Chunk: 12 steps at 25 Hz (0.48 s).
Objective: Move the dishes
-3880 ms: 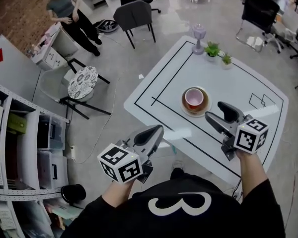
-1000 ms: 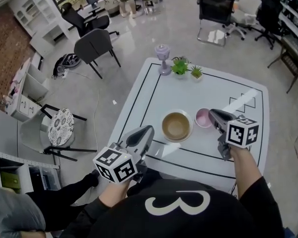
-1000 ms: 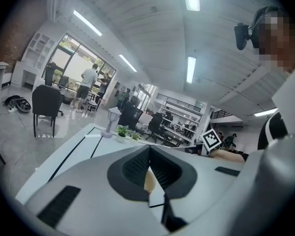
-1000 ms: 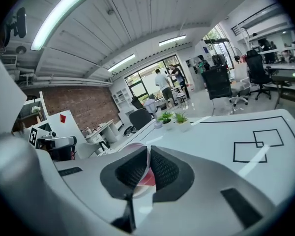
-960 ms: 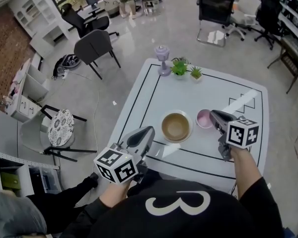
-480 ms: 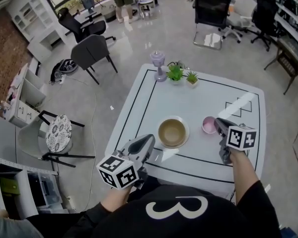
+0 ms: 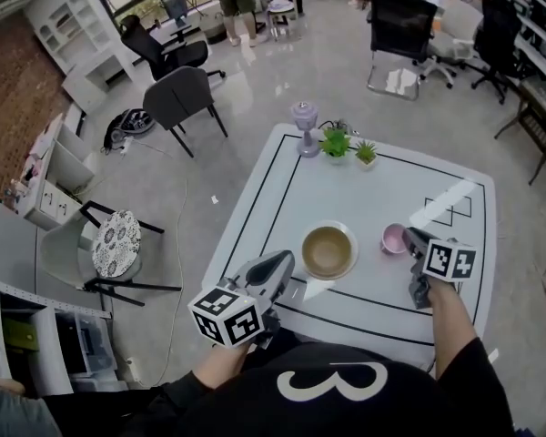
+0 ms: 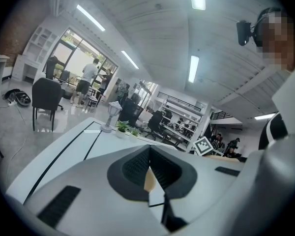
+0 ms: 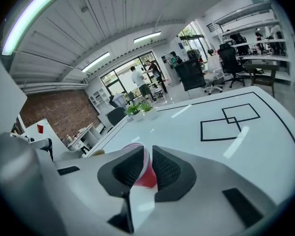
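And the pink bowl [image 7: 393, 238] is down on the tabletop [image 7: 382, 180], just right of the brown dish [image 7: 328, 250]. That one looks placed! The right claw [image 9: 148, 154] has just been easing apart, with the bowl's rim between its jaws but not pinched. The left claw [image 7: 278, 264] is closed and empty at the near edge. The brown dish is likely next.

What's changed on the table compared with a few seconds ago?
The pink cup has left the brown dish and now stands on the table to its right. The right gripper moved it there; its jaws have just been opening, the cup's rim still between them. The left gripper, shut and empty, and the dish stayed as they were.
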Each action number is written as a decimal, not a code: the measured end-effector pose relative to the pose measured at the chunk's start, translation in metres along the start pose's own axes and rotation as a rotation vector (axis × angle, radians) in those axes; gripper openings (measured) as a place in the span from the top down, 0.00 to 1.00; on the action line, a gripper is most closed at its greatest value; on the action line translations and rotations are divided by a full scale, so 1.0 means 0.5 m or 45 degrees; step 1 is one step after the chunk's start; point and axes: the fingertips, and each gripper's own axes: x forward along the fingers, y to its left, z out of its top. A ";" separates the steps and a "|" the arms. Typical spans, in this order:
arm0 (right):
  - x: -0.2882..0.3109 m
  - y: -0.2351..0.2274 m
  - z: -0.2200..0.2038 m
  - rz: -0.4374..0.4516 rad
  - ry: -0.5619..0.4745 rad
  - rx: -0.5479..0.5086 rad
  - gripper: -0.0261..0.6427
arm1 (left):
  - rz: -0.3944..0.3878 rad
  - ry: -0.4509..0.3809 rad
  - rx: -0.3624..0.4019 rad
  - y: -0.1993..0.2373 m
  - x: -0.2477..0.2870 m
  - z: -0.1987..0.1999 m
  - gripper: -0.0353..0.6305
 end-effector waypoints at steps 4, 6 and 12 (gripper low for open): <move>-0.004 0.015 0.003 0.032 -0.015 -0.006 0.77 | 0.002 -0.001 0.002 -0.001 -0.001 -0.002 0.95; -0.010 0.033 0.010 0.077 -0.035 -0.005 0.69 | 0.005 -0.003 0.005 -0.001 -0.002 -0.002 0.95; -0.050 0.086 0.033 0.144 -0.093 -0.095 0.61 | 0.012 0.002 0.011 -0.010 -0.005 -0.004 0.95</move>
